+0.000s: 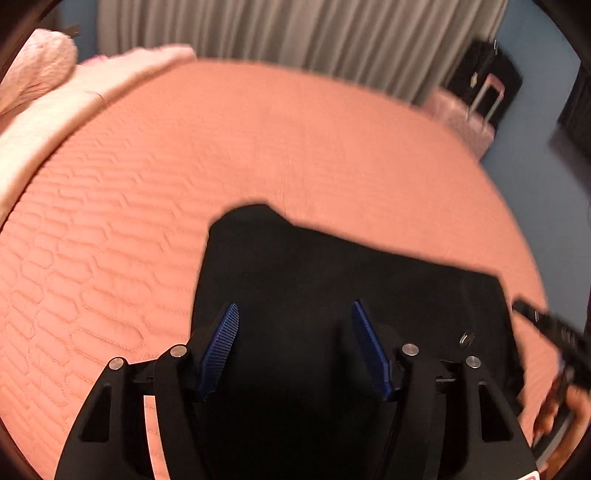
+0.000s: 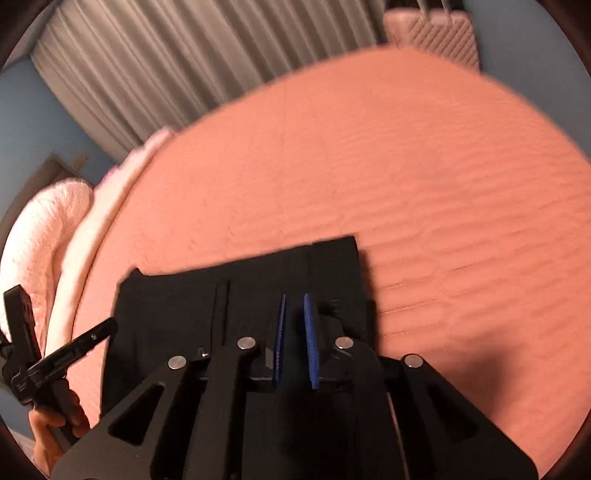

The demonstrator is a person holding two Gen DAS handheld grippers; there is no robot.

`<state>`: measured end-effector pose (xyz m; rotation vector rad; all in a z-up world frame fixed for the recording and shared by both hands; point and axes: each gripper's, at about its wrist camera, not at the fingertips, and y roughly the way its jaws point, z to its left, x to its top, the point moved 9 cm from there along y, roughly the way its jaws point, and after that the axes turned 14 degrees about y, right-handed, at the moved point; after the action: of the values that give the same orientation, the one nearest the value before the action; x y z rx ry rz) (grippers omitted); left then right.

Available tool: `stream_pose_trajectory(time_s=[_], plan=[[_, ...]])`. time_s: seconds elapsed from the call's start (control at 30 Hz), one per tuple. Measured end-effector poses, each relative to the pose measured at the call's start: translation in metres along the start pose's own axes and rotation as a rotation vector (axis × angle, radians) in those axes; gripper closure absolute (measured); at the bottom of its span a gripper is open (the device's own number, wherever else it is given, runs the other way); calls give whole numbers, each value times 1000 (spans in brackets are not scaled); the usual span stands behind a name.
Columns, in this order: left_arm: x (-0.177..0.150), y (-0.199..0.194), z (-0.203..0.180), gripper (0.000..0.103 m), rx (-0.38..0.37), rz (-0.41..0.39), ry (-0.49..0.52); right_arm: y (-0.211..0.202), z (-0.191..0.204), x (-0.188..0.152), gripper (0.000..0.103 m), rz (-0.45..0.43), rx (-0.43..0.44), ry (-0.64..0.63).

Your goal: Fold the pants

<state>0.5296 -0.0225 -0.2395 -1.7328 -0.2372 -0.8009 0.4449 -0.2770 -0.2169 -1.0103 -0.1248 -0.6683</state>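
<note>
Black pants point(image 1: 332, 266) lie folded on the salmon quilted bed cover point(image 1: 221, 147); in the right wrist view they point(image 2: 207, 295) fill the lower middle. My left gripper point(image 1: 293, 308) is open, its blue pads point(image 1: 221, 343) spread wide above the pants, holding nothing. My right gripper point(image 2: 294, 299) has its blue pads point(image 2: 310, 336) nearly together over the pants' right part; whether cloth is pinched between them does not show. The left tool and the hand holding it show at the right wrist view's left edge point(image 2: 55, 358); the right tool shows at the left wrist view's right edge point(image 1: 554, 332).
Pink pillows point(image 1: 40, 70) lie at the bed's head, also in the right wrist view point(image 2: 40, 229). A grey curtain point(image 1: 295, 29) hangs behind the bed. A pink suitcase point(image 2: 432, 29) and a black bag point(image 1: 484, 70) stand on the floor beyond the bed's far corner.
</note>
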Motion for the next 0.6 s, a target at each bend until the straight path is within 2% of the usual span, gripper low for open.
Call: stream_pose_trajectory(time_s=[0.03, 0.07, 0.1, 0.13, 0.17, 0.23, 0.27, 0.3, 0.33, 0.37, 0.4, 0.43, 0.5, 0.53, 0.57, 0.6], plan=[[-1, 16, -3, 40, -21, 50, -3, 10, 15, -21, 92, 81, 27, -81], [-9, 31, -10, 40, -38, 122, 12, 19, 20, -34, 95, 127, 16, -140], [-14, 36, -15, 39, 8, 136, 68, 29, 11, -48, 96, 155, -56, -218], [-16, 28, -17, 39, 56, 123, 137, 24, 3, -48, 97, 121, -48, -229], [-21, 20, -23, 39, 105, 145, 189, 12, -10, -44, 97, 89, -61, -186], [-28, -7, -34, 39, 105, 119, 205, -22, -35, -36, 91, -22, -159, -67], [-34, -26, -44, 37, 88, 75, 208, -36, -34, -38, 91, -50, -146, -47], [-40, -34, -51, 28, 84, 64, 212, -43, -20, -51, 91, -26, -70, -74], [-46, -35, -61, 25, 92, 65, 213, -41, -8, -65, 91, 14, -51, -132], [-60, -32, -68, 24, 107, 95, 208, -36, -2, -80, 94, 51, -74, -201], [-73, -24, -72, 22, 116, 142, 222, -24, -8, -91, 93, 82, -150, -263], [-85, -21, -71, 21, 118, 156, 212, -24, -26, -96, 94, 88, -171, -254], [-93, -35, -57, 21, 74, 129, 119, -50, -55, -95, 97, 95, -76, -102], [-102, -46, -43, 23, 107, 145, 78, -66, -65, -91, 97, 86, -72, -52], [-105, -61, -30, 23, 152, 138, 52, -82, -75, -86, 90, 60, -109, -33], [-105, -80, -16, 23, 154, 93, 7, -99, -86, -76, 81, 9, -166, -32]])
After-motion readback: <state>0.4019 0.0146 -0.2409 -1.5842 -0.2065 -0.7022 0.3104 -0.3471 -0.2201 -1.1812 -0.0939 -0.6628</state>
